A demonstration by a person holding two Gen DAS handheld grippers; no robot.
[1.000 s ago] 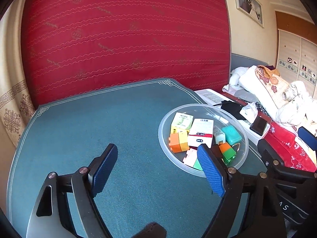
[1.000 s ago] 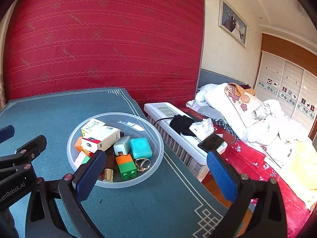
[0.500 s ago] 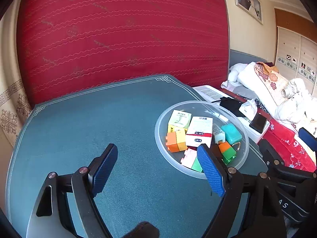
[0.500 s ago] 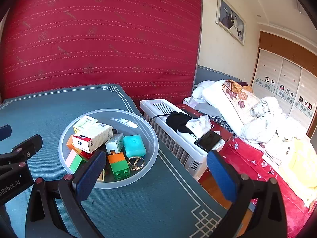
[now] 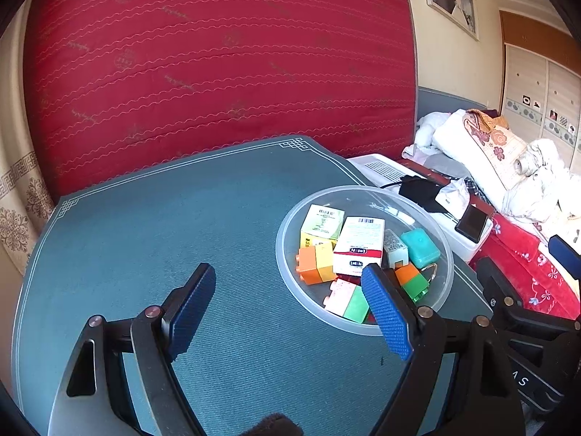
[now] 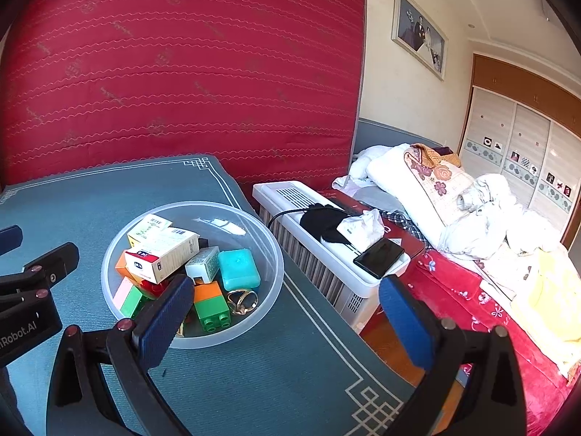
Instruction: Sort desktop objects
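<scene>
— Two grippers in view, and what's under them?

— Biggest first: I see the red mattress (image 6: pixel 181 72) standing upright behind the teal tabletop (image 5: pixel 145 236). Off the tabletop's right edge sits a white heater (image 6: pixel 326 265) with a black phone (image 6: pixel 379 257) lying on it, and a bed (image 6: pixel 490 254) piled with bedding beyond.

— And the things to sort?

— All inside the clear bowl (image 6: pixel 268 239), which rests on the tabletop near its right edge. My left gripper (image 5: pixel 290 301) hovers above the tabletop, fingers spread wide and holding nothing; its right finger overlaps the bowl's near rim in the left wrist view. My right gripper (image 6: pixel 287 316) is also spread and empty, its left finger in front of the bowl.

— Contents?

— A red-and-white box (image 5: pixel 359 249) lies on top, a green-and-yellow box (image 5: pixel 321 223) beside it. A teal case (image 6: pixel 239 269), an orange-and-green brick (image 6: pixel 211 305), an orange-and-yellow brick (image 5: pixel 316 263), a pink-and-green brick (image 5: pixel 346 299), and a gold ring (image 6: pixel 242 301) by the near wall.
</scene>
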